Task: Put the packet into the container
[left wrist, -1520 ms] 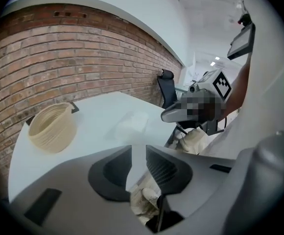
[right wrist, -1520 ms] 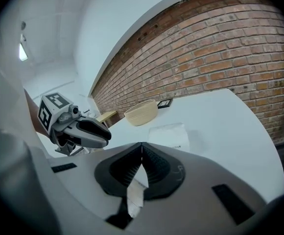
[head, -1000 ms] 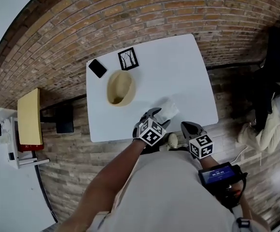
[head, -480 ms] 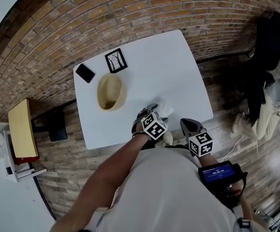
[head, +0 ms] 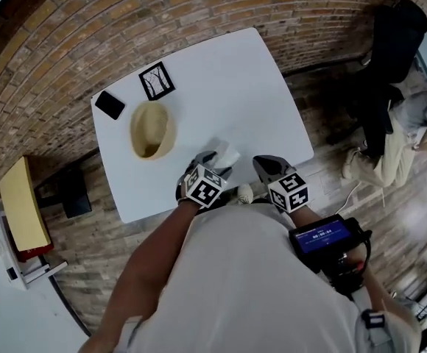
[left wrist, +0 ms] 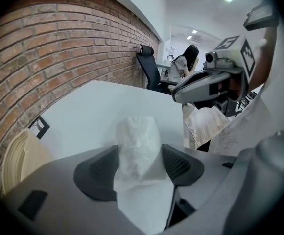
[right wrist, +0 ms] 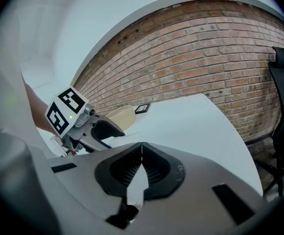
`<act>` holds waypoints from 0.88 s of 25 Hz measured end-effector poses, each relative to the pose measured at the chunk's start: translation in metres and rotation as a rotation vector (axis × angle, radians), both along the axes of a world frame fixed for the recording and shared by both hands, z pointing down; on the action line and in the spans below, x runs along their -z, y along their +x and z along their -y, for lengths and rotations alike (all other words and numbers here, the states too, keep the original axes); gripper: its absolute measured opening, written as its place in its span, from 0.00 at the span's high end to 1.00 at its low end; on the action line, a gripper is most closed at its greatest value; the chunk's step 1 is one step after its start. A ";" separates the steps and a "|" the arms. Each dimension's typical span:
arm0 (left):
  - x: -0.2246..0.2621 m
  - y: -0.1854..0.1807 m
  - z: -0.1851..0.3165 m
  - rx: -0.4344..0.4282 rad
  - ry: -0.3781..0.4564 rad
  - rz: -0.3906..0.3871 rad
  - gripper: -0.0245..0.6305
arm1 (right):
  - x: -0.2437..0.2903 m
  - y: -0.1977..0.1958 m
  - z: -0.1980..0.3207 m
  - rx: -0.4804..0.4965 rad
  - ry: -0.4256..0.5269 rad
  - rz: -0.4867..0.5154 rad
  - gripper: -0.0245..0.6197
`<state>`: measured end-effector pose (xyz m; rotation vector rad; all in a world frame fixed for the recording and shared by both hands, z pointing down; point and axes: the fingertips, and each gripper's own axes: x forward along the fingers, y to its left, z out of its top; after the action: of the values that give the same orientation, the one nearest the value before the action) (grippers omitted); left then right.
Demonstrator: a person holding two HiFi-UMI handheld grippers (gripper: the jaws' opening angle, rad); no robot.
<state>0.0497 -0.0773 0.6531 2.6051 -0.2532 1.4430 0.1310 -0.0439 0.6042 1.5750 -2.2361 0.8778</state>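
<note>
A small white crinkly packet [head: 227,153] lies on the white table [head: 221,87] near its front edge. My left gripper [head: 212,160] points down onto it. In the left gripper view the packet [left wrist: 137,133] fills the gap between the dark pads [left wrist: 181,163], which touch both its sides; the jaws have just been closing on it. The beige round container [head: 152,129] stands to the left of the packet, and shows at that view's lower left too [left wrist: 17,153]. My right gripper [head: 262,165] hangs at the table's front edge, right of the packet, shut and holding nothing [right wrist: 142,145].
A black marker card [head: 157,80] and a small black object [head: 110,104] lie behind the container. A brick wall [head: 125,20] runs behind the table. A person [head: 394,134] sits by a dark office chair [head: 394,39] at the right. A screen device [head: 322,237] is at my waist.
In the head view the whole scene has slid left and turned. My left gripper has settled closer over the packet. The right gripper has stayed beside it at the table's edge.
</note>
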 end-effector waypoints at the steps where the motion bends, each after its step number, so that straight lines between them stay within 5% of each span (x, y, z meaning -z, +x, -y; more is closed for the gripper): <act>1: 0.004 -0.007 0.000 0.010 0.001 -0.008 0.51 | 0.001 -0.005 0.004 0.016 0.003 -0.001 0.95; 22: 0.096 -0.112 0.042 0.384 0.139 -0.232 0.52 | 0.010 -0.086 0.070 0.268 0.043 -0.003 0.95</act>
<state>-0.0627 -0.1190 0.5573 2.6061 -0.7969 1.0190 0.0453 -0.1139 0.5937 1.2518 -2.4056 0.7553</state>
